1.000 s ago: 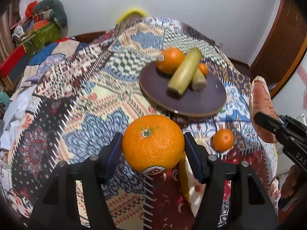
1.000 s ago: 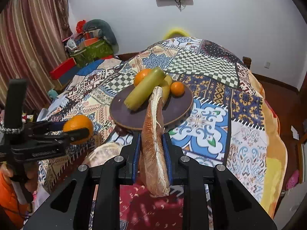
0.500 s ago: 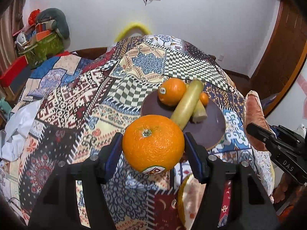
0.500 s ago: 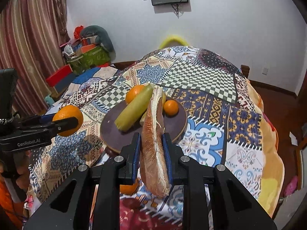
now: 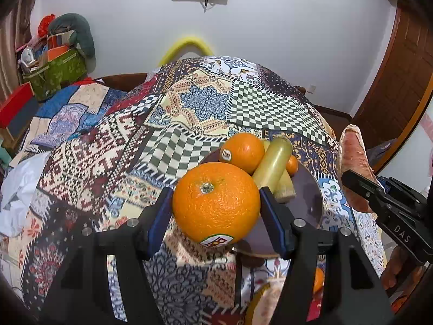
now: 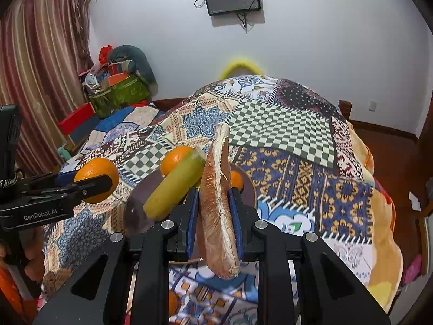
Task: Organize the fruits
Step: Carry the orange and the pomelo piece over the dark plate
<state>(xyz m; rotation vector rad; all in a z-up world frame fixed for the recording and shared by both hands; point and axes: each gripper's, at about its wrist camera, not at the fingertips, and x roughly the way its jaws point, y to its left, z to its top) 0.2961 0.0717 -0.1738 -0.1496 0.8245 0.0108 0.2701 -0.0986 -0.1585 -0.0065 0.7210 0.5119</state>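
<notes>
While both loads were carried nearer the plate point(image 5: 311, 197) at centre frame, the left claw point(image 5: 216, 208) stayed clenched on a large orange point(image 5: 216, 203), the right claw point(image 6: 213, 211) on a baguette sandwich point(image 6: 216, 203); placement seemed imminent.

The black body of the left gripper point(image 6: 93, 187) carries the white lettering "GenRobot.AI", read from the right wrist view, just behind the big orange point(image 6: 97, 180) it clamps. The right gripper point(image 5: 360, 187), seen from the left wrist view, shows "DAS" in pale letters on its black side, cut off past that. The big orange has a sticker low on its skin, red and white, too curved away to read. On the plate point(image 5: 311, 197) beyond it, the second orange point(image 5: 241, 153) wears a small label that looks like "Dole", though it is blurred
</notes>
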